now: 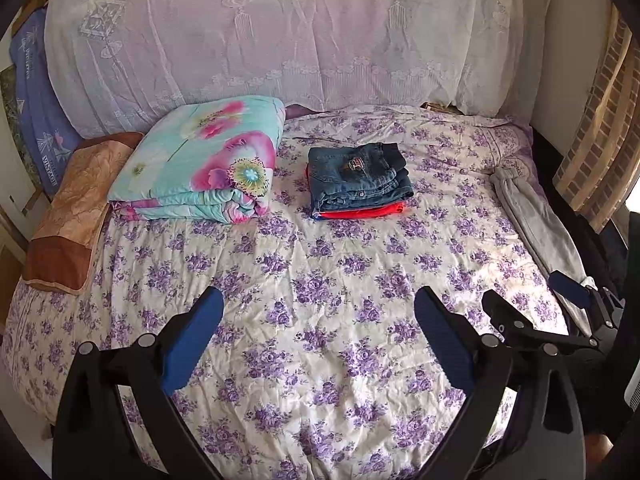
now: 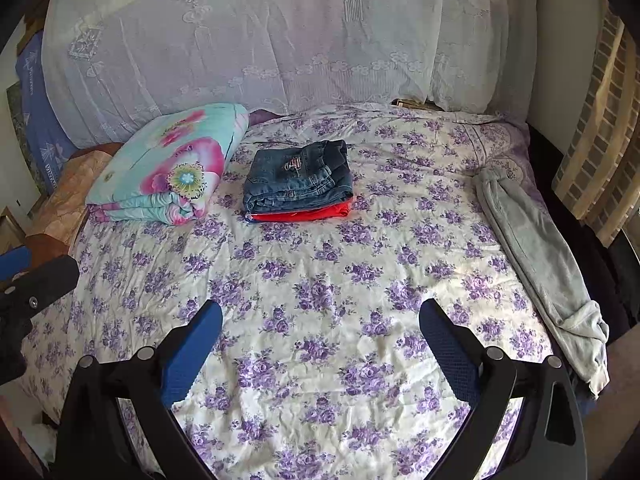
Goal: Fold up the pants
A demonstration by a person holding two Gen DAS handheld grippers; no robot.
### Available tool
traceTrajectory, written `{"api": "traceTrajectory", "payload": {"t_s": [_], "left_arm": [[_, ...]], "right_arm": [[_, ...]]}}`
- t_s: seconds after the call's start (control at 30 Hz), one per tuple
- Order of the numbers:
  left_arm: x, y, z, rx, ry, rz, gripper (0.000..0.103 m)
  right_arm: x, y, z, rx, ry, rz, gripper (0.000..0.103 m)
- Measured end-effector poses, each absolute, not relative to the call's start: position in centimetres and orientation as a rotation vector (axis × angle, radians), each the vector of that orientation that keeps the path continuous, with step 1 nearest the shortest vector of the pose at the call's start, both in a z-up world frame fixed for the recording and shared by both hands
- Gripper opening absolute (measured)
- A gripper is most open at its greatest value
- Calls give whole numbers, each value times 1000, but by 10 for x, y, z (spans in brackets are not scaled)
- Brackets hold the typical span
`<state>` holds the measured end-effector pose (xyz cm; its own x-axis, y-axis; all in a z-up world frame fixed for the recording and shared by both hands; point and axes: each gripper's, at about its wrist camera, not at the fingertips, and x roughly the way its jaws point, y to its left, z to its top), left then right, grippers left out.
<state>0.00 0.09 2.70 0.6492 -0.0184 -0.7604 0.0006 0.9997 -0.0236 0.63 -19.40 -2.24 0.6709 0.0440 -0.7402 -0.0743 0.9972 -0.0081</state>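
At ten o'clock you have the folded floral quilt [image 2: 164, 168]. Your left gripper [image 1: 320, 336] hangs spread wide over the bedsheet [image 2: 320, 280]. At twelve o'clock, folded jeans [image 2: 298, 178] top a red garment [image 2: 308, 212]. Your right gripper [image 2: 320, 344] gapes empty. The grey pants [image 2: 536, 256] lie unfolded at two o'clock.

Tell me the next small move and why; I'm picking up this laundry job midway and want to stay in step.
Probably reach the right gripper toward the grey pants, which lie unfolded along the bed's right edge. Both grippers, left gripper included, are open and hold nothing, and the folded jeans already sit on a red garment, so the grey pair looks next.
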Motion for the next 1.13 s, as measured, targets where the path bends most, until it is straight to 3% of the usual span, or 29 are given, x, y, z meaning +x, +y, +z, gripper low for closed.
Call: {"api": "traceTrajectory", "payload": {"t_s": [1.13], "left_arm": [[6,1,17,-41,885,-8,95]], "right_arm": [[6,-196,-26,-19,842,50,99]]}}
